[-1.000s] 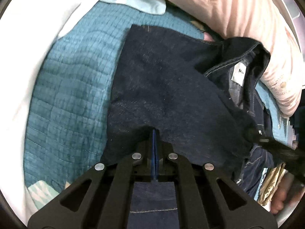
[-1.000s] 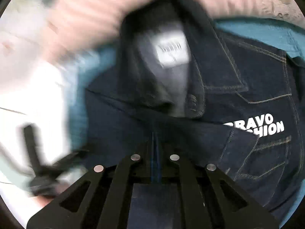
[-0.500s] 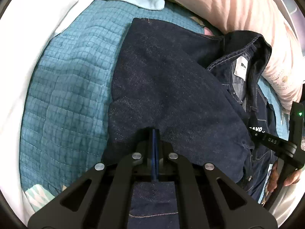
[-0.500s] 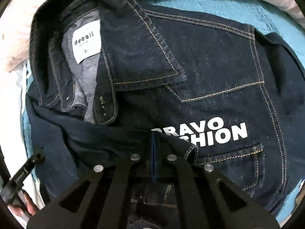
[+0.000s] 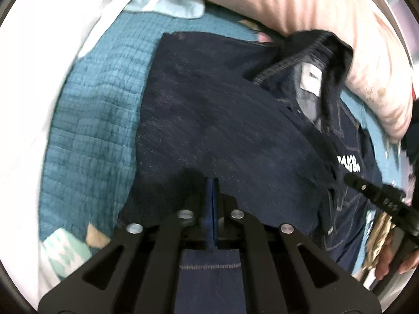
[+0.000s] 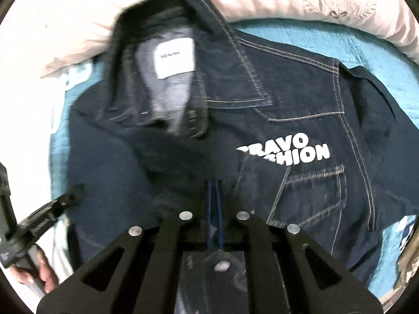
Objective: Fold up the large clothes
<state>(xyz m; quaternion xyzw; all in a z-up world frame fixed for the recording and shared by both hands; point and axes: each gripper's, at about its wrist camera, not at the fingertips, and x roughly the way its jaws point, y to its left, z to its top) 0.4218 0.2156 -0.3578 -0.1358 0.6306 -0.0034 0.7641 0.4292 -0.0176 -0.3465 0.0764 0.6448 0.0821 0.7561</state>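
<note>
Lying beneath both tongs: denim jacket [image 6: 301, 99]

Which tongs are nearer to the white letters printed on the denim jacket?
The right tongs: the white letters sit just beyond their tips. The left tongs rest over the folded panel of the denim jacket, well aside from the print.
</note>
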